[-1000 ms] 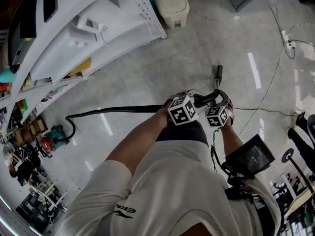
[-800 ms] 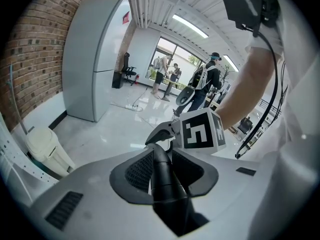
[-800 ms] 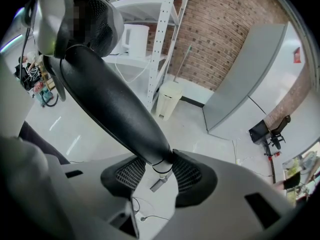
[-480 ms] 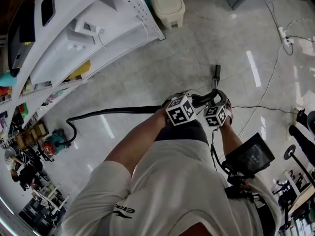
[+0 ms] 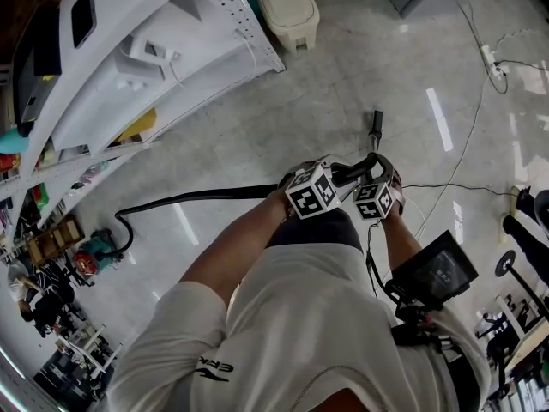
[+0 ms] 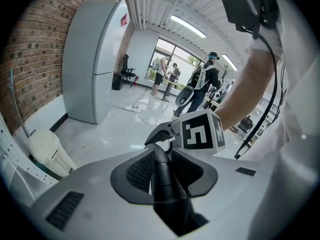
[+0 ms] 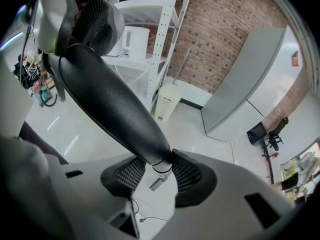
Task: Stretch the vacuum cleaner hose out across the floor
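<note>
Hose (image 5: 197, 197) is laid along floor from vacuum cleaner (image 5: 90, 251); its handle end (image 7: 110, 99) is clamped in left gripper (image 6: 161, 168) and right gripper (image 7: 159, 170). Both grips to be held tight, pull applied low and in line, vacuum cleaner not dragged

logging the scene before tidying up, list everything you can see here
hose: one, black, stretched from the vacuum to both grippers
vacuum: one, red and teal, far left on the floor
shelf: one, white, upper left
bin: one, cream, at the shelf's end
fridge: one, grey, by the brick wall
left gripper: one, grey, shut on the hose
right gripper: one, grey, shut on the hose
</note>
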A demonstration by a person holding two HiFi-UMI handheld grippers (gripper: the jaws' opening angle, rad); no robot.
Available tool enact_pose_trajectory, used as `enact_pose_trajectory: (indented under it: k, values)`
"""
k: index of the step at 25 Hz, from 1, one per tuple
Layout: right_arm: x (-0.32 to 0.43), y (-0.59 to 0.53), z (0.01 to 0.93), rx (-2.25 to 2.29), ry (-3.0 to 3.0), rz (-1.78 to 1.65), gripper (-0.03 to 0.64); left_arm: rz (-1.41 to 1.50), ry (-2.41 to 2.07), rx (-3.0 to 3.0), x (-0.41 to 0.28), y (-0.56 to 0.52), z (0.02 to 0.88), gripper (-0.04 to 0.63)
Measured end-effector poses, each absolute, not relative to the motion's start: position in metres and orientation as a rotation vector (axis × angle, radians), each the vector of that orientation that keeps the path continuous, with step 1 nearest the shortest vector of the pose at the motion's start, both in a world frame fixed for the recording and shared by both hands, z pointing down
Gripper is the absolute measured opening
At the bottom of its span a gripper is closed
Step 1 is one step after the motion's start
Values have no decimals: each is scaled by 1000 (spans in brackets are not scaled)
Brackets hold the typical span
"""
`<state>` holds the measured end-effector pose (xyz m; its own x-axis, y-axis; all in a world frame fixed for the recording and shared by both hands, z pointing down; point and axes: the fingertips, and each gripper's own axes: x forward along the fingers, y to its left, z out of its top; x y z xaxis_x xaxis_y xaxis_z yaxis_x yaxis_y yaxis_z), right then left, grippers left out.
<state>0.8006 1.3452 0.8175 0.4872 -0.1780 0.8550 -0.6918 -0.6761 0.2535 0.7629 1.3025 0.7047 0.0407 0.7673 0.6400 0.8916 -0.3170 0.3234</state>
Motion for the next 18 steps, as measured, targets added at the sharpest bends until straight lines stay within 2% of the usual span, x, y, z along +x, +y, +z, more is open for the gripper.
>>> enact_pose_trajectory:
  k: [18]
  values:
    - [808,1338,813,2144,-715,1126,164,-1121,-1722,-2146,770,1295,699,106]
